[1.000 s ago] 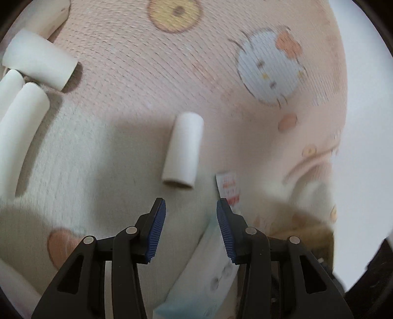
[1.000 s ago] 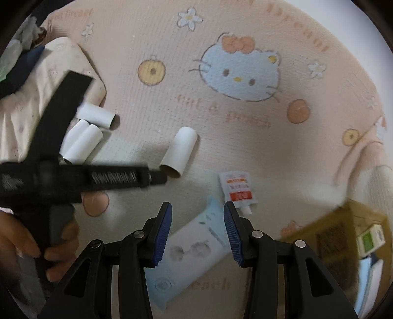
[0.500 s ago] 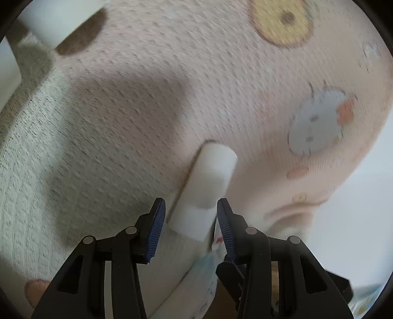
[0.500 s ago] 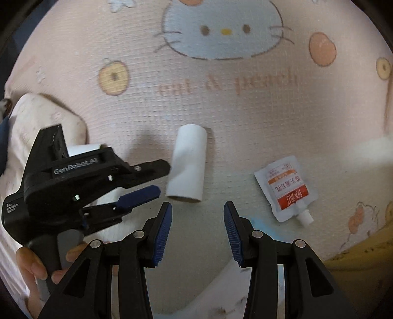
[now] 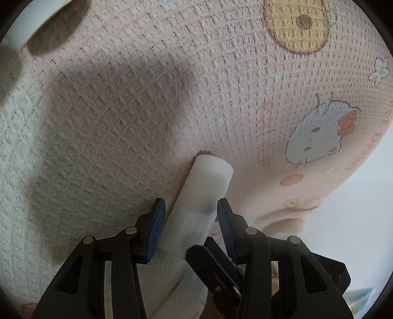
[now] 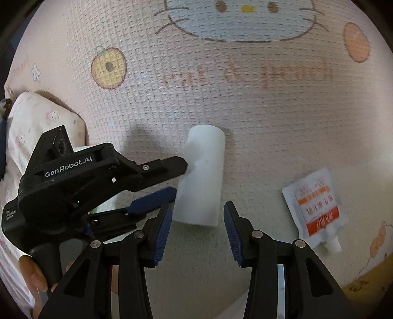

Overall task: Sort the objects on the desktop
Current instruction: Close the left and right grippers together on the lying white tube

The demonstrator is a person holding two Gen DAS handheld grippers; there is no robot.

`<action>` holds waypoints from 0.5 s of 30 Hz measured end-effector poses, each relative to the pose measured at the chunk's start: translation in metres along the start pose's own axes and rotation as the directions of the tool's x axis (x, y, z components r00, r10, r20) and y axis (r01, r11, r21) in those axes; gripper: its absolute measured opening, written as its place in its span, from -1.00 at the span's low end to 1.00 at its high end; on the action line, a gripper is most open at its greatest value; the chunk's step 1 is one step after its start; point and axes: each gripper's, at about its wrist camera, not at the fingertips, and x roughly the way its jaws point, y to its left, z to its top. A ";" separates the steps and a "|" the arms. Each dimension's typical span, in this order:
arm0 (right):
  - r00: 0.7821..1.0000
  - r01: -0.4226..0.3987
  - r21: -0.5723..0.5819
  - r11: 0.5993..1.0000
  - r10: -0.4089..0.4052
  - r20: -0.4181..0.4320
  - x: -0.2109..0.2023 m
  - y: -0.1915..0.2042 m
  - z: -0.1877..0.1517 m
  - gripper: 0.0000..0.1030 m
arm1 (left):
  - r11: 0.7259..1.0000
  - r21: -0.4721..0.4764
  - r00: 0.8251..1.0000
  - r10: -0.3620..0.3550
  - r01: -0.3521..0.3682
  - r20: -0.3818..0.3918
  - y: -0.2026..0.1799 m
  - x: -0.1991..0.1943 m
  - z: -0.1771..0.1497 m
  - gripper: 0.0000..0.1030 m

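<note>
A white paper tube (image 5: 201, 196) lies on the pink cartoon-print cloth (image 5: 147, 98). My left gripper (image 5: 189, 225) is open with its blue pads on either side of the tube's near half. In the right wrist view the same tube (image 6: 203, 176) lies just ahead of my right gripper (image 6: 196, 228), which is open and empty. The left gripper (image 6: 157, 181) reaches the tube from the left there. A white and orange sachet (image 6: 316, 206) lies to the right.
Another white tube (image 5: 29, 22) sits at the top left of the left wrist view. A folded patterned cloth (image 6: 36, 122) lies at left, a yellow-brown box edge (image 6: 368, 287) at lower right. A pale blue packet (image 6: 280, 289) lies under my right gripper.
My left gripper has moved forward until the tube lies between its open fingers. My right gripper has moved closer to the tube from below. The tube has not moved.
</note>
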 end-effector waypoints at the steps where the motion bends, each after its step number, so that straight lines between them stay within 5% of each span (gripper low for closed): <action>1: 1.000 -0.006 0.006 1.000 0.006 -0.012 0.004 0.000 0.002 -0.22 | 1.000 -0.004 1.000 -0.008 0.008 0.000 0.000 0.001 0.001 -0.08; 15: 0.996 -0.065 0.028 0.998 0.066 -0.063 0.025 -0.007 0.019 -0.17 | 0.999 0.031 1.000 -0.009 0.009 -0.023 -0.001 0.005 -0.004 -0.10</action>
